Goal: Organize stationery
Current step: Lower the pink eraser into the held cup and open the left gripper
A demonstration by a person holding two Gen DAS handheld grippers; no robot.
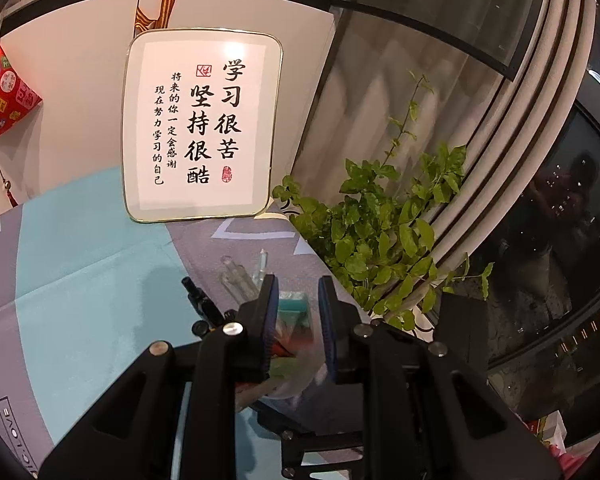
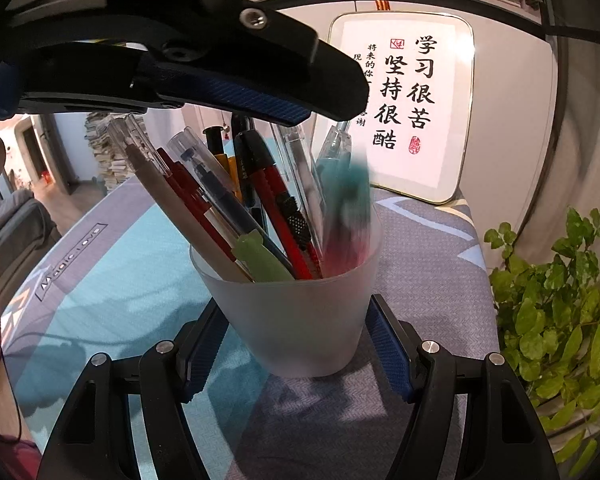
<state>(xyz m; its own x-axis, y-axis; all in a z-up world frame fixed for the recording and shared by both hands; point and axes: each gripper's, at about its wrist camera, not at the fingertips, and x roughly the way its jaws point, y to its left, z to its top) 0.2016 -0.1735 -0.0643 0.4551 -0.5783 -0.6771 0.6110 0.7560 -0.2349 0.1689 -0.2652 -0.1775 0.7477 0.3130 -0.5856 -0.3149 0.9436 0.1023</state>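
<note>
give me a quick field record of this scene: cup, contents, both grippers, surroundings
cup: frosted cup, upright on patterned cloth
contents: pens, red utility knife, blurred teal item
right gripper: jaws flank the cup, contact unclear
left gripper: above the cup, jaws apart over the contents
background: calligraphy frame; plant at right

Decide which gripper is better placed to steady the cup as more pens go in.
Right. The right gripper straddles the frosted cup near the tablecloth, one finger either side; the left gripper hangs above the pens, pointing down into it.
</note>
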